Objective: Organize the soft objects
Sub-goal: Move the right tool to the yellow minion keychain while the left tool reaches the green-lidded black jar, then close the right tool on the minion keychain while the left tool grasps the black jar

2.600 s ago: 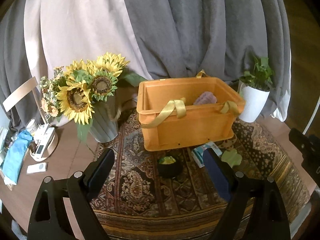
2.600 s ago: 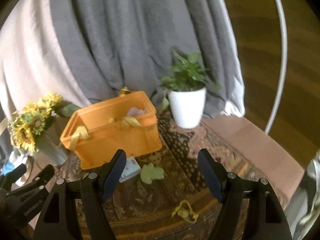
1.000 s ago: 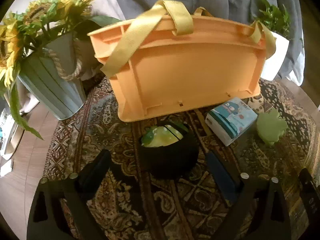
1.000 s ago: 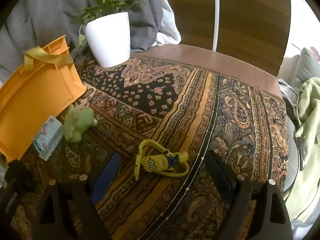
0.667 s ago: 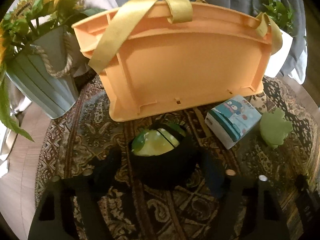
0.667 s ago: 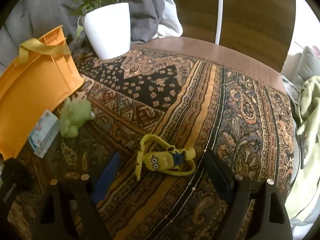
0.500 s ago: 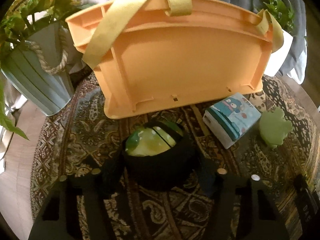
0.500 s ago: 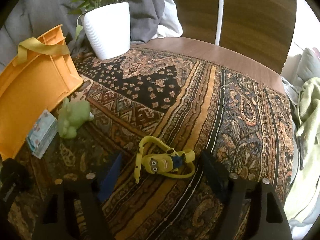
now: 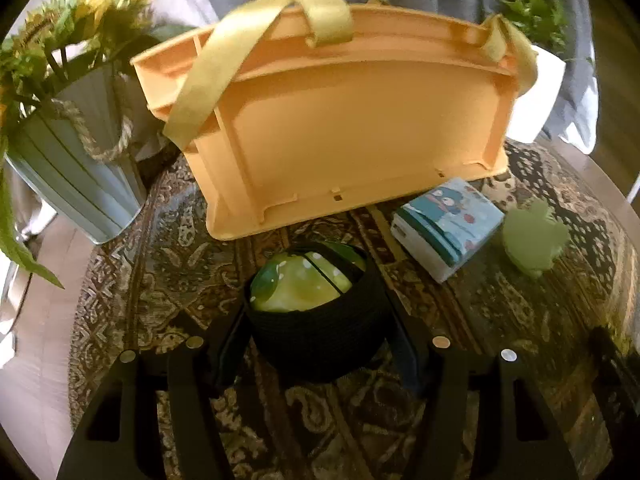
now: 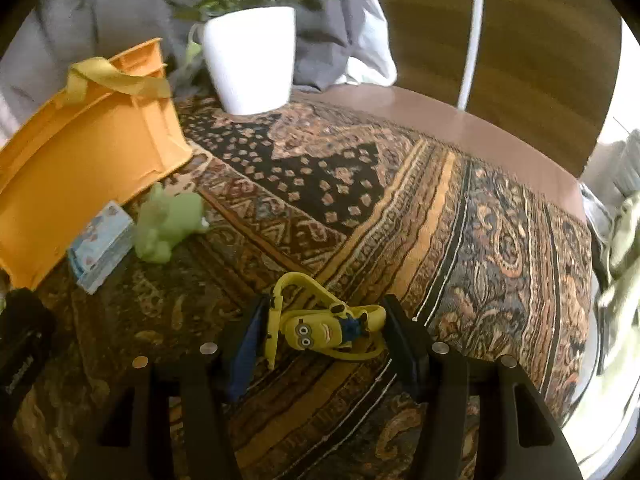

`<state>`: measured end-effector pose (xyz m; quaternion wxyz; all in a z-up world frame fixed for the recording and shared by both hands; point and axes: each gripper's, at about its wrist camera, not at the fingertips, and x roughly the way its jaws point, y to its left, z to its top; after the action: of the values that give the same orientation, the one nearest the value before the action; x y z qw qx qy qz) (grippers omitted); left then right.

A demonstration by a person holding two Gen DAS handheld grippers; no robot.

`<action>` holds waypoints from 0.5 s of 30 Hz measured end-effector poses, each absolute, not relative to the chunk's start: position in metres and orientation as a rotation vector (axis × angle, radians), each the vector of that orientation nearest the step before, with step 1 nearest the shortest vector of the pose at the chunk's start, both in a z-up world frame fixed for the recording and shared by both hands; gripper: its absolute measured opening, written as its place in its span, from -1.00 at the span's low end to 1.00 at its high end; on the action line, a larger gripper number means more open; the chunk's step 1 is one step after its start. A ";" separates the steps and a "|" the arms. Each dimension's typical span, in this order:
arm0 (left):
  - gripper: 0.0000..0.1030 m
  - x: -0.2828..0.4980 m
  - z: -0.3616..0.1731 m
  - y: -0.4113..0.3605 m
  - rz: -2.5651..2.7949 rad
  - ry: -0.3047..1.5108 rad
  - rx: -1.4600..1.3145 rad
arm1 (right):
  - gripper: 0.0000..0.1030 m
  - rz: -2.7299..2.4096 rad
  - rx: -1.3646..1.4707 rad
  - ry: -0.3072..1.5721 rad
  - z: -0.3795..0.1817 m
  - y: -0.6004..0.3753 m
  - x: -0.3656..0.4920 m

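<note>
The left gripper has its jaws pressed against both sides of a small black pouch with a green and yellow ball showing in its open top; the pouch sits on the rug, gripped where it stands. The right gripper is closing on a yellow minion toy that lies flat on the rug between its jaws; the left blue pad is just beside the toy's looped arm and the right one meets its far end, though whether they press yet cannot be told. Just behind the pouch stands an orange crate with yellow straps draped over its rim; its contents cannot be seen. To the right of the pouch, near the crate's foot, lies a pale blue tissue pack, and beside that a soft green toy, both loose on the rug. A grey bucket of sunflowers stands left of the crate, a white pot with a green plant right of it, and grey curtain hangs behind. A light green cloth shows at the right edge of the right wrist view.
</note>
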<state>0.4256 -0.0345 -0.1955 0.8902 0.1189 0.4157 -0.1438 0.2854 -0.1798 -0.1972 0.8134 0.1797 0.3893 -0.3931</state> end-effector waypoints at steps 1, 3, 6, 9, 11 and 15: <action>0.21 0.423 -0.193 -0.033 -0.303 0.857 0.251 | 0.13 -0.827 0.370 0.824 -0.195 -0.179 0.285; 0.21 0.417 -0.188 -0.031 -0.308 0.841 0.259 | 0.13 -0.796 0.355 0.819 -0.191 -0.177 0.286; 0.21 0.410 -0.182 -0.028 -0.304 0.829 0.263 | 0.13 -0.737 0.337 0.823 -0.186 -0.174 0.288; 0.21 0.401 -0.175 -0.025 -0.300 0.813 0.276 | 0.13 -0.678 0.302 0.820 -0.180 -0.169 0.288; 0.21 0.393 -0.169 -0.023 -0.300 0.810 0.269 | 0.13 -0.644 0.278 0.815 -0.176 -0.166 0.287; 0.21 0.379 -0.159 -0.021 -0.295 0.805 0.251 | 0.13 -0.568 0.235 0.802 -0.163 -0.163 0.284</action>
<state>0.3791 -0.0206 -0.1585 0.9018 0.1216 0.3893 -0.1428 0.2843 -0.1625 -0.1631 0.8751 0.1126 0.3839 -0.2721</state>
